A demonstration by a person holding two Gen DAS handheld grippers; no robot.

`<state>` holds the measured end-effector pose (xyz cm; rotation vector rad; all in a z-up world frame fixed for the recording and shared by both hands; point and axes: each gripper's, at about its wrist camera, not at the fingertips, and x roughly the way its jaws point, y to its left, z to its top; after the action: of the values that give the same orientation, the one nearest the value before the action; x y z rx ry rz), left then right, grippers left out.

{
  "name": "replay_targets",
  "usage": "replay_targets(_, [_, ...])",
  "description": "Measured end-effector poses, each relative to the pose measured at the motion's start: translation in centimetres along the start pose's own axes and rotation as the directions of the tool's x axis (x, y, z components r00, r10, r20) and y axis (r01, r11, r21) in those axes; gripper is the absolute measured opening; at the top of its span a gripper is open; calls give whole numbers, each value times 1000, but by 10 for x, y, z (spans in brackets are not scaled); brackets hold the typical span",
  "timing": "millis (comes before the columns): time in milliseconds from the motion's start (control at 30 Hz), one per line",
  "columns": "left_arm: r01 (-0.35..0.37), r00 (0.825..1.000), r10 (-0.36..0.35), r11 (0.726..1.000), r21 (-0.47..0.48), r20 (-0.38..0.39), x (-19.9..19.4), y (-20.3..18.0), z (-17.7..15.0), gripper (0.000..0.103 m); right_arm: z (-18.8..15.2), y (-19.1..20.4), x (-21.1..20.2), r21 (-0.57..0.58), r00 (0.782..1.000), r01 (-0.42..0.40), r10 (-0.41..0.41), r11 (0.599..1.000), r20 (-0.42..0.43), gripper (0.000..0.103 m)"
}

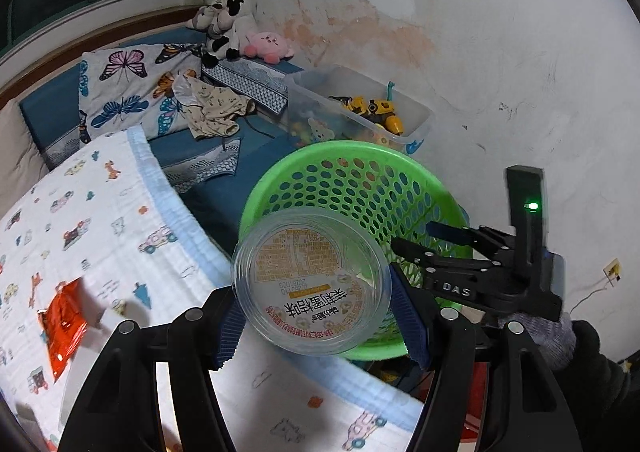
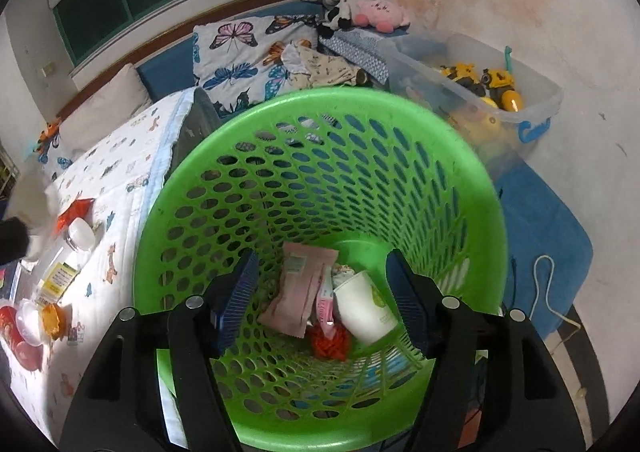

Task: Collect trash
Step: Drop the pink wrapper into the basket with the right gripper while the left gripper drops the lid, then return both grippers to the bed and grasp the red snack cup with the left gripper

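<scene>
My left gripper (image 1: 316, 312) is shut on a clear plastic cup (image 1: 312, 284) with a printed orange label, held at the near rim of the green perforated basket (image 1: 360, 188). My right gripper (image 2: 320, 300) is open and empty, its fingers inside the basket (image 2: 280, 124). It also shows in the left wrist view (image 1: 448, 248), at the basket's right rim. In the basket lie a pink wrapper (image 2: 298, 292), a white paper cup (image 2: 368, 310) and an orange-red crumpled piece (image 2: 330, 340). An orange wrapper (image 1: 62, 326) lies on the bed's printed blanket (image 1: 100, 220).
More items lie on the blanket at the left: a clear bottle (image 2: 68, 256), red and white containers (image 2: 22, 328). A clear toy bin (image 2: 480, 92) stands behind the basket by the wall. Plush toys (image 1: 236, 28) and a butterfly pillow (image 1: 128, 84) lie farther back.
</scene>
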<state>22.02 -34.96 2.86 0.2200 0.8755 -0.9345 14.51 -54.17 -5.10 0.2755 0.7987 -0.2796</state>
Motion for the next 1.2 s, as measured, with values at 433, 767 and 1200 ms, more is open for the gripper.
replay_targets(433, [22,995,-20,1000,18,-101,65,-20,12,73,-7,-15,-50,6,996,28,-28,1000,90,71])
replay_targets(767, [32,999,-32,999,-16,-28,35,-17,7,74,-18,-13,-76,30,991,-12,8,999,132,71])
replay_targets(1200, [-87,989,101,989,-122,112,-92,27,-62,78,-47,60,-103,-71,979,-113,123,991,164,80])
